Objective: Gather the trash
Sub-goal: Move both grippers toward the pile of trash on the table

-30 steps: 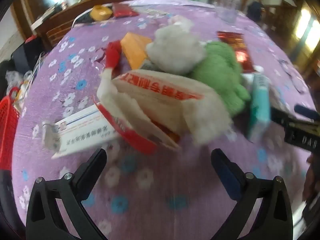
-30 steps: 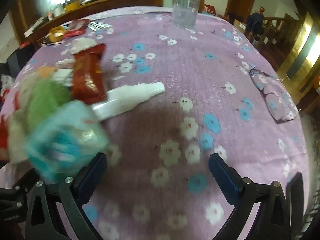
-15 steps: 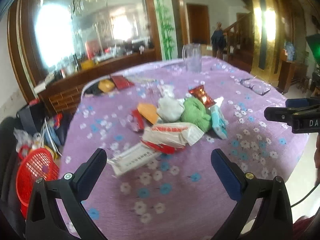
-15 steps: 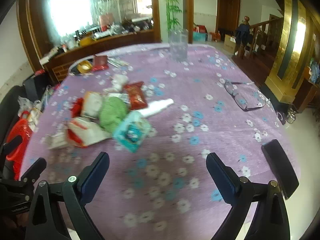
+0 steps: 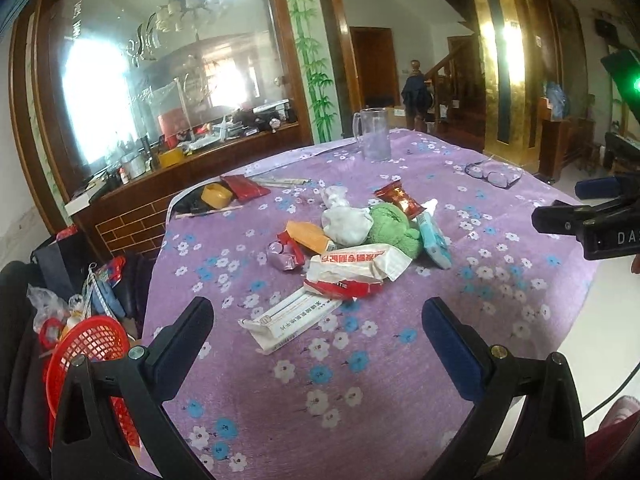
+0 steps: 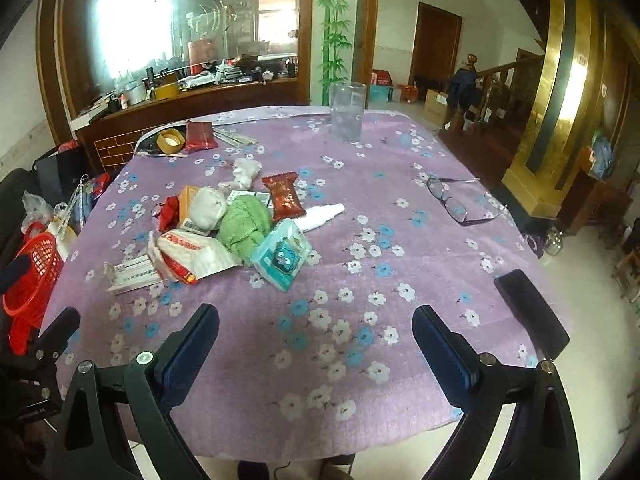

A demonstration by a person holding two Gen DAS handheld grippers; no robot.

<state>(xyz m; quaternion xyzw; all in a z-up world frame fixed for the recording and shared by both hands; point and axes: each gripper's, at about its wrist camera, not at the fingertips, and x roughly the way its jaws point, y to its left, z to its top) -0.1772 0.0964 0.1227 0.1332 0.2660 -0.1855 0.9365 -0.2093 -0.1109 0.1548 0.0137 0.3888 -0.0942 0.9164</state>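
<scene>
A heap of trash lies mid-table on the purple flowered cloth (image 5: pixel 360 384): a white-and-red packet (image 5: pixel 356 268), a flat white box (image 5: pixel 292 316), a green cloth (image 5: pixel 394 228), a white wad (image 5: pixel 346 222), a teal tissue pack (image 6: pixel 282 256), a red snack wrapper (image 6: pixel 285 196) and a white spray bottle (image 6: pixel 322 214). My left gripper (image 5: pixel 316 340) hangs open above the near table edge, short of the box. My right gripper (image 6: pixel 316 344) is open too, over bare cloth in front of the tissue pack. Neither holds anything.
A red mesh basket (image 5: pixel 84 352) sits low beside the table's left side. Glasses (image 6: pixel 456 204) lie at the right, a clear jug (image 6: pixel 347 110) stands at the far end, a black slab (image 6: pixel 530 314) lies at the near right edge. A tape roll (image 6: pixel 170 140) is far left.
Both grippers have drawn back and up from close over the heap to the near table edge. The heap lies as before. Both stayed open.
</scene>
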